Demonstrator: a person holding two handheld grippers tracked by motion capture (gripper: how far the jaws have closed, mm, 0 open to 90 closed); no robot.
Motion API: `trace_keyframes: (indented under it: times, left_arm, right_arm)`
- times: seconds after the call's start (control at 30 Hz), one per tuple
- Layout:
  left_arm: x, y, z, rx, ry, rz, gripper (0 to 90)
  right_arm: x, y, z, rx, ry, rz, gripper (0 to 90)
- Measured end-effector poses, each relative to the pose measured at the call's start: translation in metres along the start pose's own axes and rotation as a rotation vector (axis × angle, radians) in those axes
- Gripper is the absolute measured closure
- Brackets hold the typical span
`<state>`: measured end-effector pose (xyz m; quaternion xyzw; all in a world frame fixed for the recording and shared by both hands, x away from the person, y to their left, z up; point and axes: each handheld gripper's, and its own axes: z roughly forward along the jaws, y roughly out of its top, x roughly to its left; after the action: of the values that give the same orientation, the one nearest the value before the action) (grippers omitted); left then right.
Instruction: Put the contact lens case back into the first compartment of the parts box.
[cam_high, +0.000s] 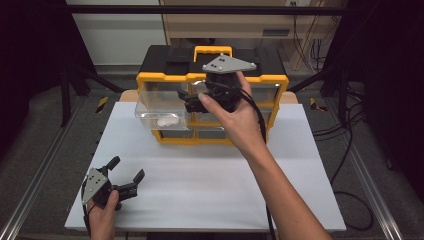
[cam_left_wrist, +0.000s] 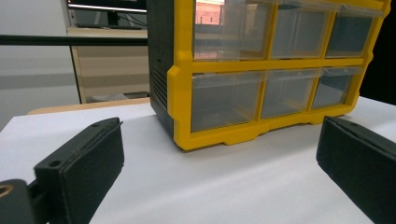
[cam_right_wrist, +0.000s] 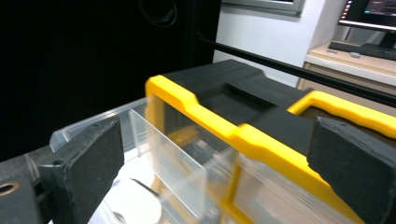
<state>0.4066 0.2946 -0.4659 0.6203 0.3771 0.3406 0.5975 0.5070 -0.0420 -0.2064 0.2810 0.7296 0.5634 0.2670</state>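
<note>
A yellow and black drawer cabinet (cam_high: 260, 80) stands at the back of the white table (cam_high: 210, 175). Its top-left clear drawer (cam_high: 150, 102) is pulled out and holds a white object (cam_high: 167, 120). My right gripper (cam_high: 189, 101) hovers open at the drawer's right edge, jaws pointing left over it. In the right gripper view, the right gripper (cam_right_wrist: 217, 140) frames the drawer (cam_right_wrist: 163, 154), the white object (cam_right_wrist: 137, 205) and the cabinet (cam_right_wrist: 243, 135) top. My left gripper (cam_high: 127, 167) rests open at the table's front left. In the left gripper view, the left gripper (cam_left_wrist: 219, 135) faces the cabinet (cam_left_wrist: 182, 93), empty.
The cabinet's other clear drawers (cam_left_wrist: 224, 100) are closed. Metal rails (cam_high: 30, 190) run along both sides of the table. Cables (cam_high: 350, 165) trail on the floor at the right. A wooden desk (cam_left_wrist: 107, 60) stands behind the table.
</note>
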Motion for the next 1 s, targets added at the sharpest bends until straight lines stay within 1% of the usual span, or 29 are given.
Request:
trace_keyframes:
  times: [0.03,0.07,0.13,0.2,0.23,0.27,0.37,0.4,0.43,0.47,0.5,0.53,0.67,0.8,0.83,0.87,0.93,1.0]
  left_arm:
    - [0.000,0.000,0.000,0.000,0.000,0.000,0.6]
    - [0.000,0.000,0.000,0.002,0.000,0.001,0.6]
    - [-0.001,0.000,0.000,0.002,-0.001,0.000,0.6]
    - [-0.001,0.000,0.001,0.002,-0.001,0.002,0.6]
    - [-0.001,0.000,0.001,0.004,-0.002,0.003,0.6]
    - [-0.001,-0.001,0.001,0.005,-0.002,0.003,0.6]
    - [-0.001,-0.001,0.001,0.005,-0.002,0.003,0.6]
    - [-0.001,-0.001,0.001,0.005,-0.001,0.003,0.6]
    - [-0.001,-0.001,0.001,0.006,-0.001,0.004,0.6]
    - [-0.001,-0.001,0.001,0.006,0.000,0.003,0.6]
    - [-0.001,-0.001,0.001,0.006,0.000,0.003,0.6]
    - [-0.001,-0.001,0.001,0.007,0.000,0.004,0.6]
    - [-0.002,-0.001,0.001,0.010,0.000,0.008,0.6]
    - [-0.003,-0.001,0.001,0.014,-0.002,0.015,0.6]
    - [-0.003,-0.001,0.001,0.014,-0.002,0.015,0.6]
    - [-0.004,-0.001,0.001,0.016,-0.003,0.017,0.6]
    - [-0.004,-0.001,0.002,0.018,-0.003,0.020,0.6]
    - [-0.004,-0.001,0.002,0.019,-0.002,0.020,0.6]
  right_arm:
    - [0.000,0.000,0.000,0.000,0.000,0.000,4.4]
    - [-0.008,-0.004,-0.008,-0.011,-0.011,-0.002,4.4]
    - [-0.014,-0.008,-0.015,-0.015,-0.021,0.003,4.4]
    - [-0.020,-0.012,-0.021,-0.016,-0.028,0.005,4.4]
    - [-0.020,-0.012,-0.021,-0.016,-0.028,0.005,4.4]
    - [-0.026,-0.017,-0.028,-0.015,-0.034,0.001,4.5]
    - [-0.033,-0.026,-0.037,-0.013,-0.046,0.016,4.7]
    - [-0.033,-0.026,-0.037,-0.013,-0.046,0.016,4.7]
    - [-0.037,-0.034,-0.044,-0.004,-0.053,0.012,4.7]
    - [-0.040,-0.038,-0.047,-0.001,-0.054,0.013,4.7]
    - [-0.040,-0.038,-0.047,-0.001,-0.054,0.013,4.7]
    - [-0.045,-0.045,-0.055,-0.006,-0.064,0.023,4.6]
    - [-0.054,-0.057,-0.069,-0.020,-0.083,0.045,4.4]
    - [-0.062,-0.066,-0.082,-0.026,-0.096,0.049,3.9]
    - [-0.062,-0.066,-0.082,-0.026,-0.096,0.049,3.9]
    - [-0.065,-0.071,-0.089,-0.028,-0.104,0.050,3.7]
    - [-0.068,-0.076,-0.095,-0.029,-0.110,0.050,3.4]
    - [-0.071,-0.082,-0.101,-0.032,-0.116,0.059,3.2]
